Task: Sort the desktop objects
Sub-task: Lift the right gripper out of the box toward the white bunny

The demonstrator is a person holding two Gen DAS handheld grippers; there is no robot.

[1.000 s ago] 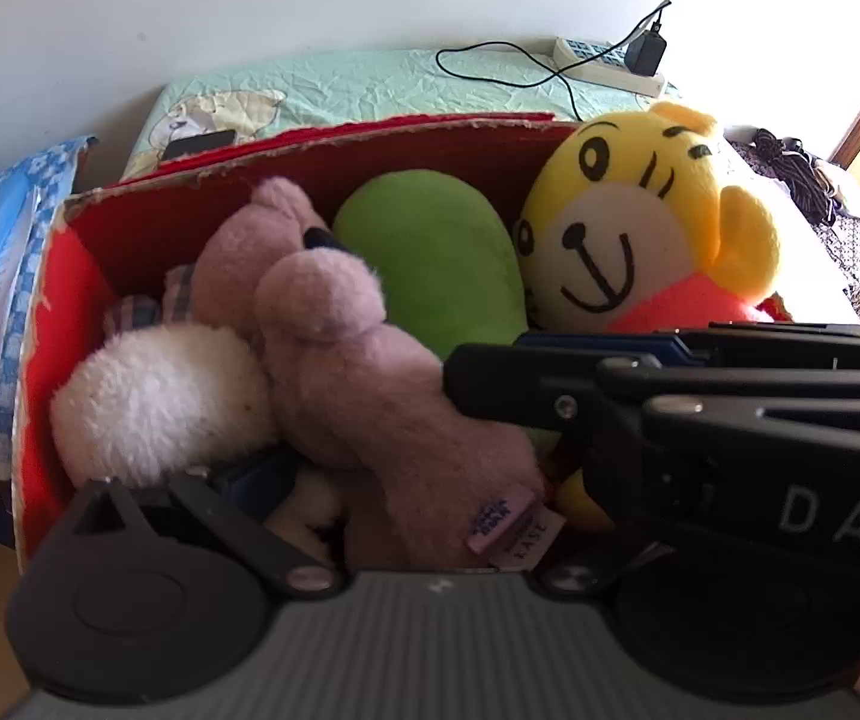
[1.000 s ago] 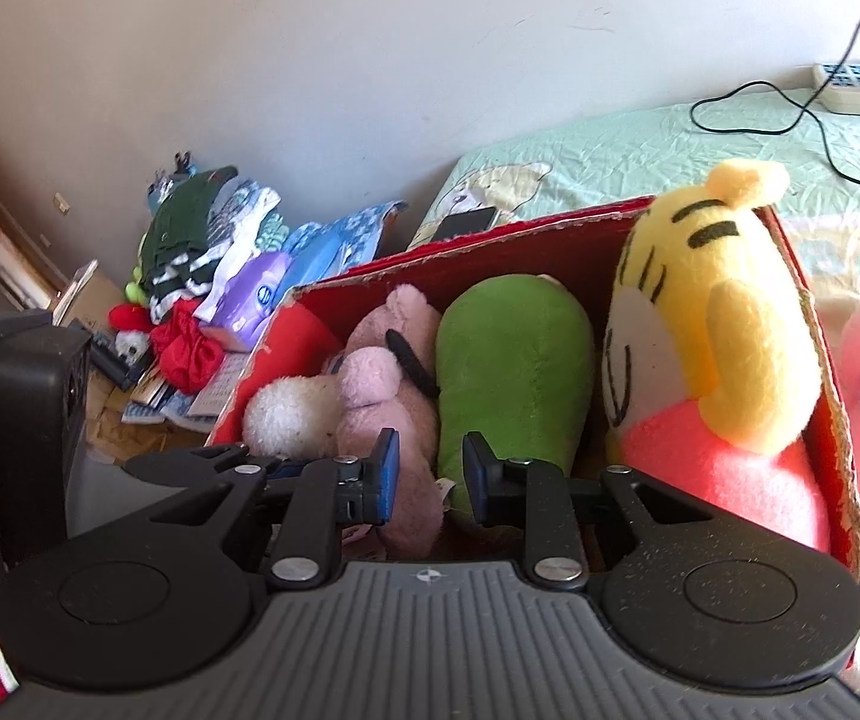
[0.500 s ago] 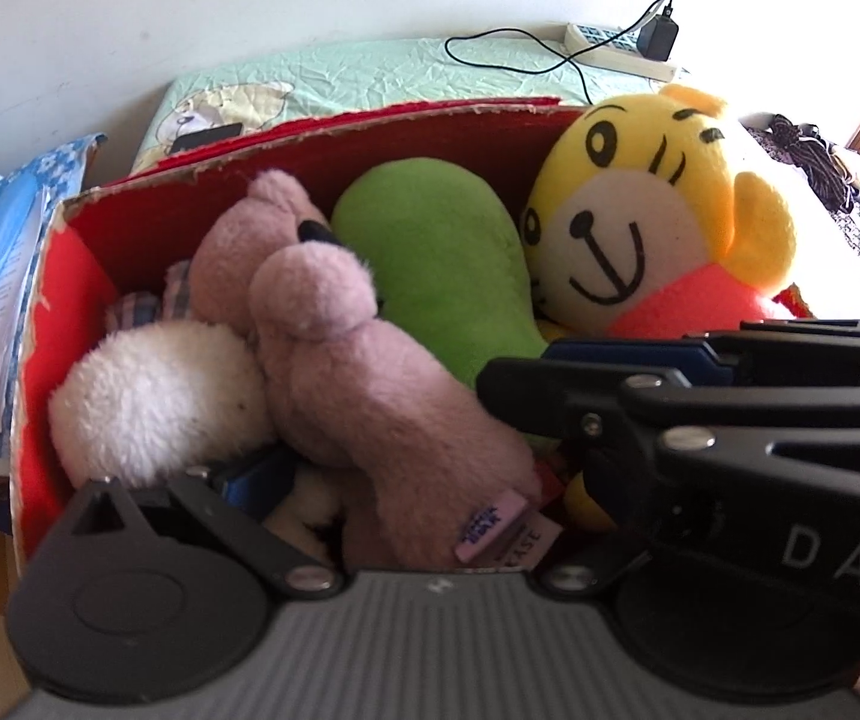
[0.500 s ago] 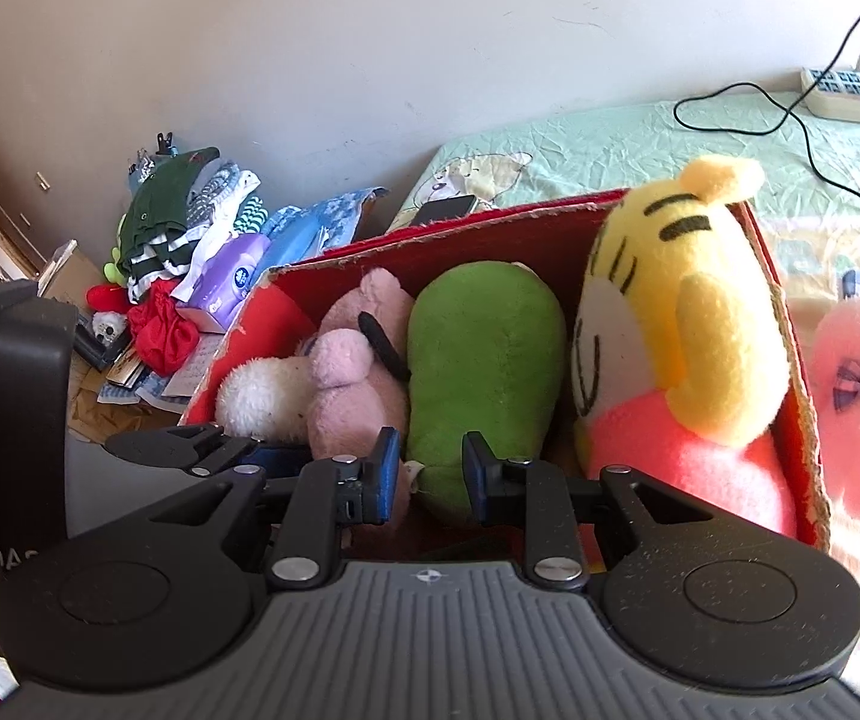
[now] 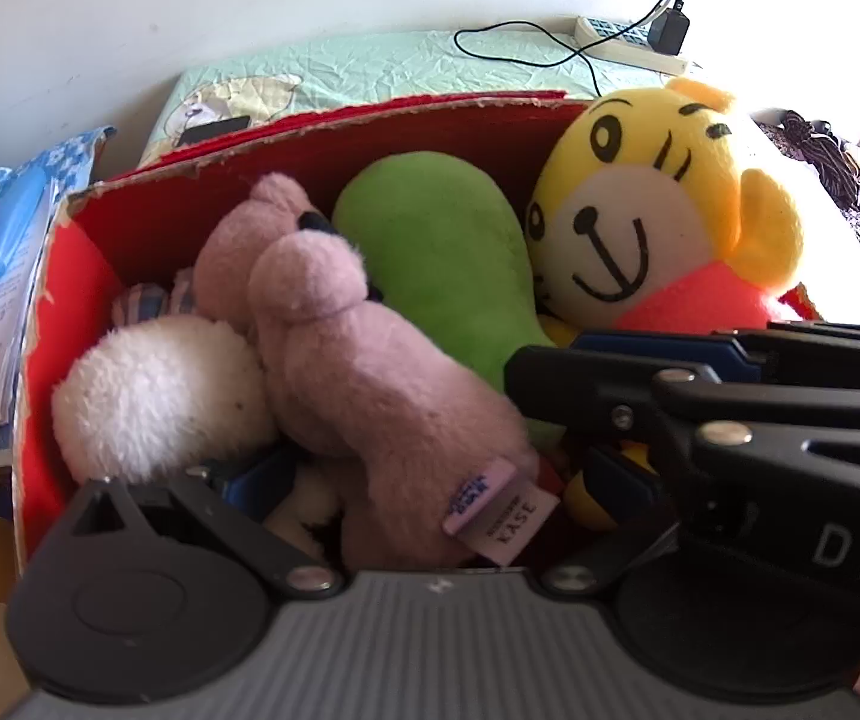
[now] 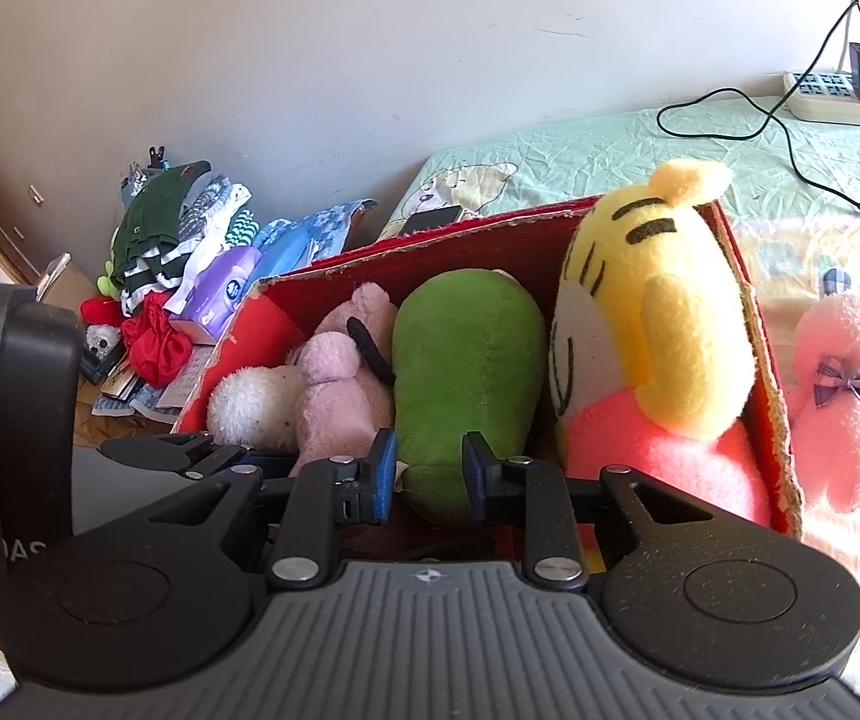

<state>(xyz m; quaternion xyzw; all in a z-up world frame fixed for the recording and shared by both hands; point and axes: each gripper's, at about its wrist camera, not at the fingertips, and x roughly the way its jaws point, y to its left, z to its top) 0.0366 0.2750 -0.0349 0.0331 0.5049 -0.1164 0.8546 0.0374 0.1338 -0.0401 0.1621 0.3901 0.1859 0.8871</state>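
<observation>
Sitting in the red cardboard box (image 6: 760, 348), left to right: white fluffy plush (image 6: 249, 402), pink plush (image 6: 339, 396), green plush (image 6: 466, 372), yellow tiger plush (image 6: 658, 324). Pink bunny plush (image 6: 838, 396) lies outside, beside the box's right wall. Left gripper (image 5: 430, 480) spread wide around the pink plush's lower end, grip unclear. Right gripper (image 6: 426, 474) parted, empty, pads (image 6: 383, 468) at the green plush's near end.

Right tongs (image 6: 426, 474) slightly parted, left tongs (image 5: 430, 480) spread wide, side by side, touching

wall (image 6: 369, 30): plain, pale; bed sheet (image 6: 580, 150): mint, creased; window side: strong glare
</observation>
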